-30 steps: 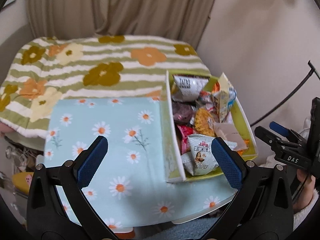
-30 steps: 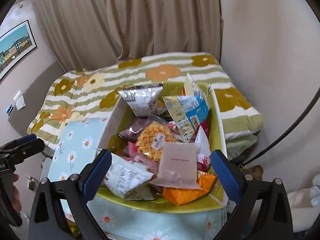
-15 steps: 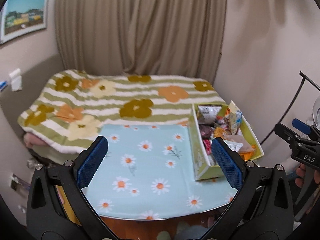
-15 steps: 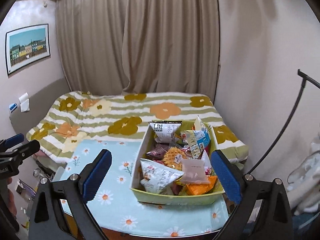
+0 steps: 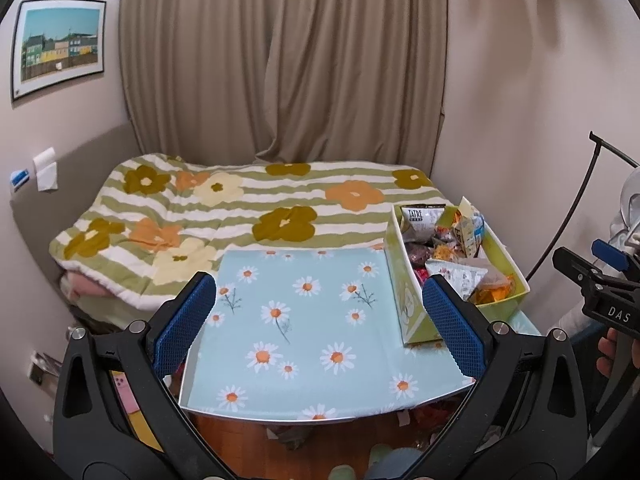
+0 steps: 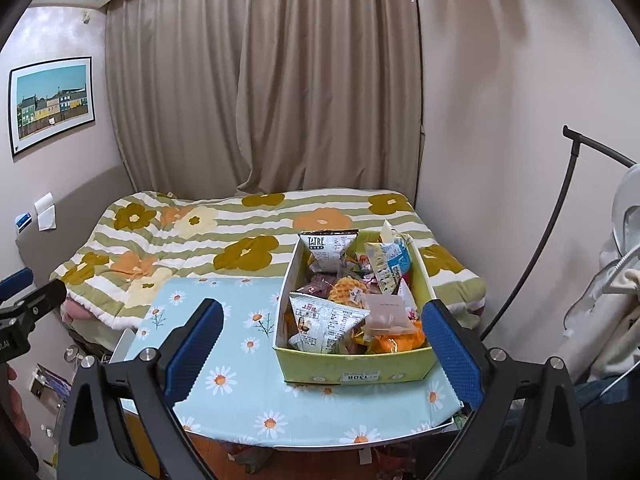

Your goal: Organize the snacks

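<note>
A yellow-green cardboard box (image 6: 352, 370) full of snack packets stands on the right side of a small table with a daisy-print cloth (image 6: 240, 396). Several packets are heaped in it: a white triangular bag (image 6: 326, 326), a waffle (image 6: 350, 292), a pale pink pouch (image 6: 386, 314), an orange pack (image 6: 400, 340). My right gripper (image 6: 320, 342) is open, held back in front of the table with nothing between its fingers. In the left wrist view the box (image 5: 410, 312) sits far right of the cloth (image 5: 304, 332), and my left gripper (image 5: 320, 318) is open and empty.
A bed with a striped flower quilt (image 5: 248, 216) lies behind the table, beige curtains (image 5: 280, 60) beyond. The wall is close on the right, with a black rack tube (image 6: 532, 248) and hanging clothes (image 6: 616, 288). Litter lies on the floor under the table's front edge.
Both grippers have pulled back and up from the table. The box and cloth look much smaller, and the room, curtains and picture have come into view. Both stay open.
</note>
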`<state>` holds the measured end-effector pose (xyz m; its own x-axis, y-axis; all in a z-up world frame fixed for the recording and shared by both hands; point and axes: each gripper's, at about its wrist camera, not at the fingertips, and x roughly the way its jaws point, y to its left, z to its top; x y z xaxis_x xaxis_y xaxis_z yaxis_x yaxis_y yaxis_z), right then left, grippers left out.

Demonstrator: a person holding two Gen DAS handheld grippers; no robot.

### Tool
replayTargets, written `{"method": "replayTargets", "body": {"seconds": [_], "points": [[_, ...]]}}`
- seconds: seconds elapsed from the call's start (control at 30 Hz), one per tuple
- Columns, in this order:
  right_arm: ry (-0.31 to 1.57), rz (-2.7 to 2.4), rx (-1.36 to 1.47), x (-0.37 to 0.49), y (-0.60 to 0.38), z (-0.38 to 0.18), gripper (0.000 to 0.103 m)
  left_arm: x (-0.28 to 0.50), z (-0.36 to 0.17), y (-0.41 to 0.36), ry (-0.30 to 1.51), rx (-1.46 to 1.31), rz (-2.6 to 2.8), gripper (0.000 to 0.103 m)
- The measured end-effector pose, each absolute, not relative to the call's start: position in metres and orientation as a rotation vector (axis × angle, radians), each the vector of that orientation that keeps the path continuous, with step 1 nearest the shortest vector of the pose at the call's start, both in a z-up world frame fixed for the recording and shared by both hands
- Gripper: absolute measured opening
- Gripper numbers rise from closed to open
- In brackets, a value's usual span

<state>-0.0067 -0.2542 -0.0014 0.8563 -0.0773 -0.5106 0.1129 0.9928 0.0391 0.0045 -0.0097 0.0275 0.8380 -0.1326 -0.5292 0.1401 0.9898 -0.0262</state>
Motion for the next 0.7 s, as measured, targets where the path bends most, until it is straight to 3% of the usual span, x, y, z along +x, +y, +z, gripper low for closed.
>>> {"method": "replayTargets", "body": {"seconds": [0.7], "points": [[0.516,-0.107,0.073,-0.008,-0.263,0.004,0.099,0.003,0.032,-0.027,0.533,0.02,-0.17,0.103]]}}
